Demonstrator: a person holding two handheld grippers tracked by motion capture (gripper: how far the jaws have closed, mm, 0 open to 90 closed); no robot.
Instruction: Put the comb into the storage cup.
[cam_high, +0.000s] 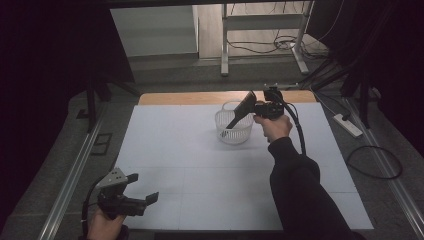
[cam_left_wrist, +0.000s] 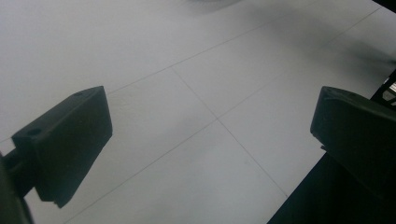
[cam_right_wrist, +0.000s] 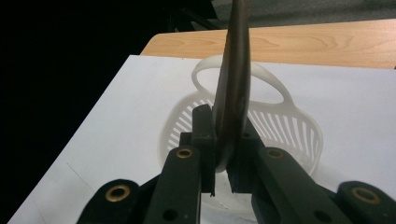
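A white slotted plastic basket (cam_high: 233, 131) (cam_right_wrist: 289, 130) with a hoop handle stands on the white mat (cam_high: 200, 170), toward the far middle. My right gripper (cam_high: 252, 106) (cam_right_wrist: 223, 144) hovers just right of and above the basket, shut on a dark flat spatula-like utensil (cam_high: 246, 103) (cam_right_wrist: 236, 70). The utensil's narrow end slants down into the basket while its broad end rises above the jaws. My left gripper (cam_high: 143, 187) (cam_left_wrist: 212, 135) rests over the mat's near left corner, open, with only bare mat between its jaws.
A strip of wooden tabletop (cam_high: 200, 97) shows beyond the mat's far edge. A white power strip (cam_high: 348, 125) and loose cables (cam_high: 375, 162) lie on the floor at right. Metal frame legs (cam_high: 225, 50) stand behind the table. Dark curtains flank both sides.
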